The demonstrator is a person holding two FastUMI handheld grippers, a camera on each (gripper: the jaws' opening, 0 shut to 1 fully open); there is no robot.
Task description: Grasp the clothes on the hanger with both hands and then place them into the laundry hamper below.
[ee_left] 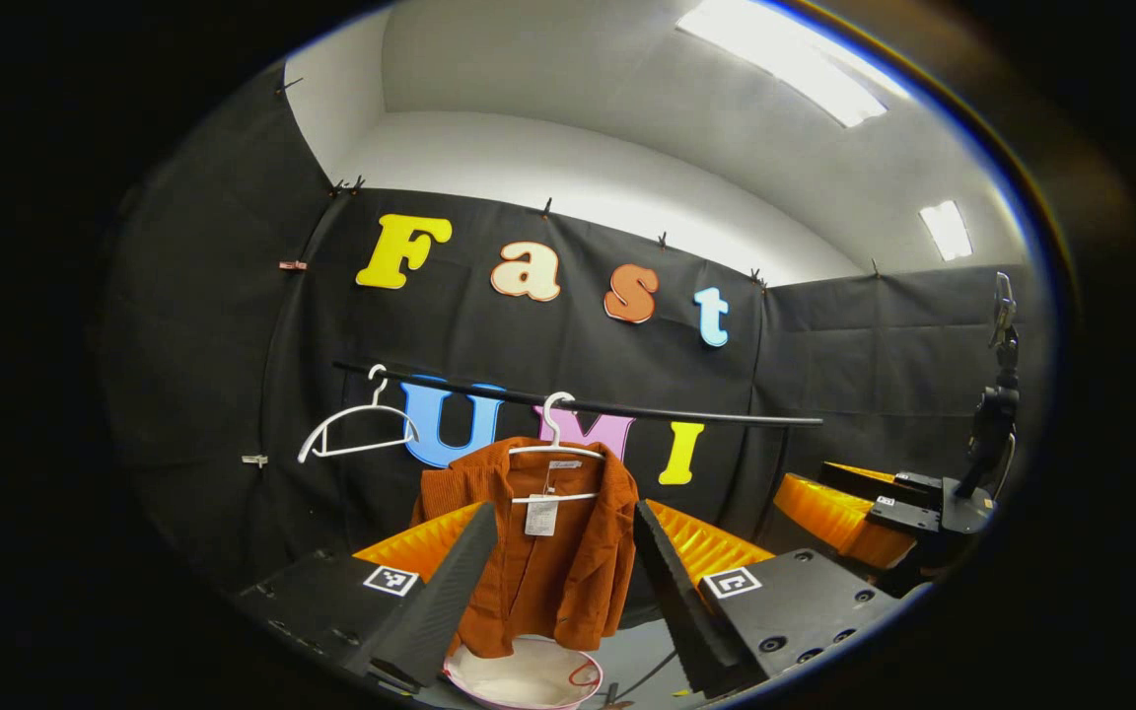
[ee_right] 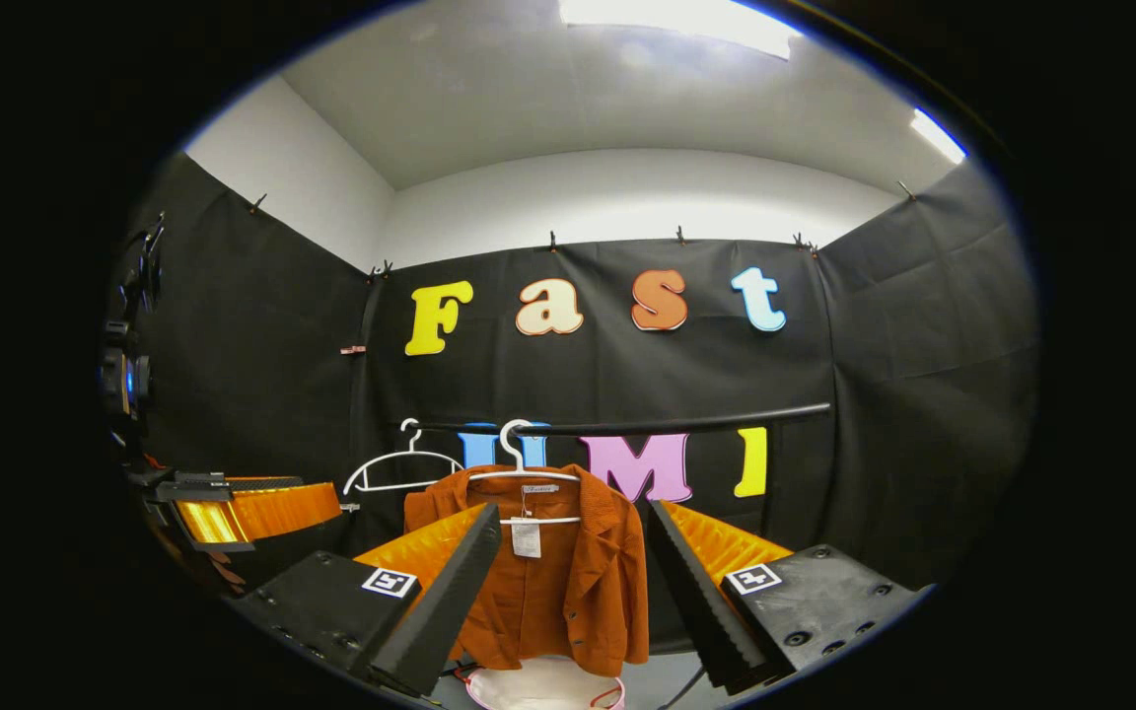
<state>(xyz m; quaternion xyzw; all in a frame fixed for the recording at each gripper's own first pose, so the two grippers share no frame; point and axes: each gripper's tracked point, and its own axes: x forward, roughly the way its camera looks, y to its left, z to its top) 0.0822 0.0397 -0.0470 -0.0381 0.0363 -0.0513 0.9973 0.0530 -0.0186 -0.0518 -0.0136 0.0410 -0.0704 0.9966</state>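
In the left gripper view the left tongs (ee_left: pixel 558 582) point forward at the hanging clothes, level and a little below them, with the two fingers spread wide and nothing between them but air. On the far left of the black rail (ee_left: pixel 578 402) hangs an empty white hanger (ee_left: pixel 356 426), thin and curved, tilted a little. To its right a second white hanger (ee_left: pixel 556 449) carries the jacket (ee_left: pixel 538 552), a rust-orange piece of ribbed cloth like corduroy, open at the front, with a white paper tag (ee_left: pixel 540 516) below the collar. The jacket is seen in the gap between the fingers, well apart from them. Below its hem stands the laundry hamper (ee_left: pixel 527 680), round and pale with a pink rim; its lower part is cut off by the picture edge. At the far right the right tongs (ee_left: pixel 859 508) are seen from the side; their fingers are also spread, and the hand that holds them is hard to make out. In the right gripper view the right tongs (ee_right: pixel 573 592) are held in the same way, level, fingers wide open, empty. The same jacket (ee_right: pixel 553 582) hangs between them on the rail (ee_right: pixel 627 426), with the hamper (ee_right: pixel 543 688) under it, mostly cut off. At the left edge the left tongs (ee_right: pixel 248 508) are seen partly.
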